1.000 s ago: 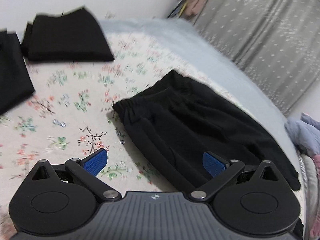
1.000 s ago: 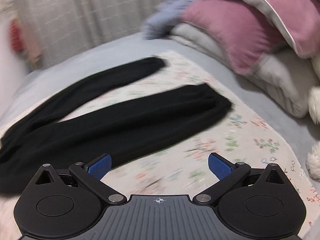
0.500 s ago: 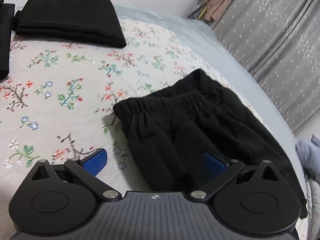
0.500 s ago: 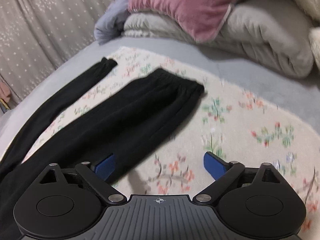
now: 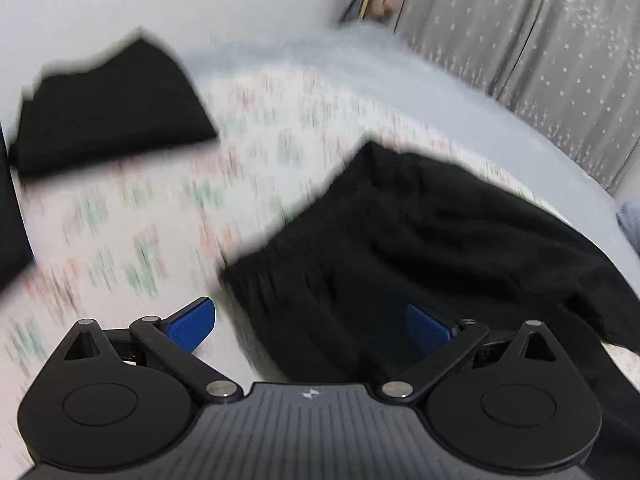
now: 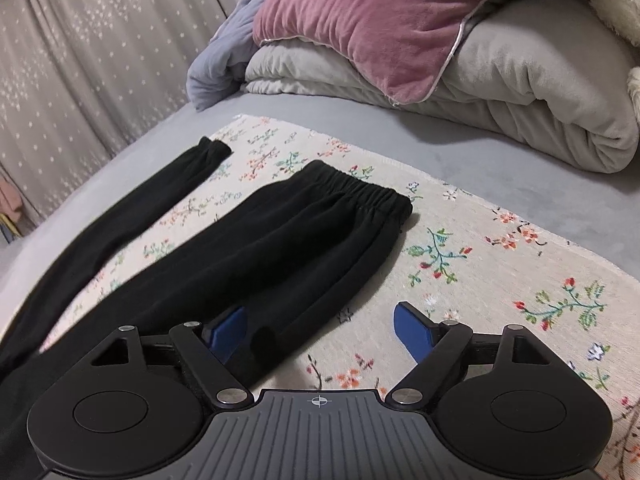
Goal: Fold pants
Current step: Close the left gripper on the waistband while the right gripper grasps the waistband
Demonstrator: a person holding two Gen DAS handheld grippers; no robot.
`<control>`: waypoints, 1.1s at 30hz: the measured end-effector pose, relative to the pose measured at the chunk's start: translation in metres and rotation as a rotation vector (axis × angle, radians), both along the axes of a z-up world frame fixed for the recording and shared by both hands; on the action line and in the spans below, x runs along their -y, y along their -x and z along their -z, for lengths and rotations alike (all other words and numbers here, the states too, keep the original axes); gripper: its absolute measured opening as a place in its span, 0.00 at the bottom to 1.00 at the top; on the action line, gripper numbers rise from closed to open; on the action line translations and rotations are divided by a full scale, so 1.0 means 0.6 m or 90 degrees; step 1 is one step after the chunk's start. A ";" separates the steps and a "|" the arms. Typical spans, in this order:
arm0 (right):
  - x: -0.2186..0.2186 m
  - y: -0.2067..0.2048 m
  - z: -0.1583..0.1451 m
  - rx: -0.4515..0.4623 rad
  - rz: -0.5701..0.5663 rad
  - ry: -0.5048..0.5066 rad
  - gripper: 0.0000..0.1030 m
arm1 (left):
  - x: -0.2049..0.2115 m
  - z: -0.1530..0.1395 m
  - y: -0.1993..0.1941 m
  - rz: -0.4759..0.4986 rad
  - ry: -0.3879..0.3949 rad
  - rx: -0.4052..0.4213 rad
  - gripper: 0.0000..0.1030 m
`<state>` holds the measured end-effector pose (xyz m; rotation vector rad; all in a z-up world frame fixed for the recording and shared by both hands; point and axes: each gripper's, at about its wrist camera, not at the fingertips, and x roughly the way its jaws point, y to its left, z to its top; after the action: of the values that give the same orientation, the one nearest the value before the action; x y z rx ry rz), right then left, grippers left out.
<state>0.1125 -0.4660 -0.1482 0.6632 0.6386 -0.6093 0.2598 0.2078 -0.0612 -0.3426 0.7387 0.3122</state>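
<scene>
1. Lying flat on the floral sheet [image 6: 460, 248] of the bed, the pants [image 6: 280, 240] spread both legs apart toward the pillow [image 6: 360, 28].
2. Left claw [image 5: 312, 320] is released, straddling the waistband edge; the view is blurred.
3. Right claw [image 6: 320, 326] is released, straddling the near leg's outer edge, short of its cuff [image 6: 360, 192].
4. Judged soft, light and limp; pinch the elastic waistband and cuff, where the cloth is thickest.

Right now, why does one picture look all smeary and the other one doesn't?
Left wrist view: motion blur smears the flowers on the floral cloth and the edges of the folded black stack; only the left gripper looks sharp. Right wrist view: the pants, pink pillow and right gripper are mostly crisp, though fisheye bends the edges.
</scene>
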 end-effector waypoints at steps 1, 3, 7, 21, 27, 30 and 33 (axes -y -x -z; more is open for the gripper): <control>0.003 -0.003 0.001 0.003 0.002 -0.001 0.81 | -0.004 -0.003 -0.001 -0.004 0.000 0.008 1.00; 0.007 -0.004 0.002 0.011 0.009 -0.003 0.80 | -0.014 0.018 -0.002 -0.015 0.069 -0.008 1.00; 0.009 0.002 0.004 0.024 0.017 0.000 0.72 | -0.021 0.092 0.007 -0.064 0.164 0.007 1.00; 0.038 0.008 -0.011 0.071 0.057 -0.018 0.03 | -0.054 0.055 0.024 -0.033 0.133 0.084 0.16; 0.009 0.045 -0.040 0.079 0.041 -0.039 0.03 | -0.065 0.000 0.096 -0.036 0.064 0.108 0.16; -0.014 0.073 -0.059 0.063 0.024 -0.019 0.03 | -0.076 -0.010 0.138 -0.034 0.034 0.088 0.16; -0.022 0.108 -0.067 0.052 0.013 -0.023 0.03 | -0.092 -0.001 0.182 -0.045 0.043 0.054 0.16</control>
<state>0.0478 -0.4527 -0.1079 0.7251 0.5682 -0.5877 0.1508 0.2632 -0.0608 -0.4439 0.6566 0.3375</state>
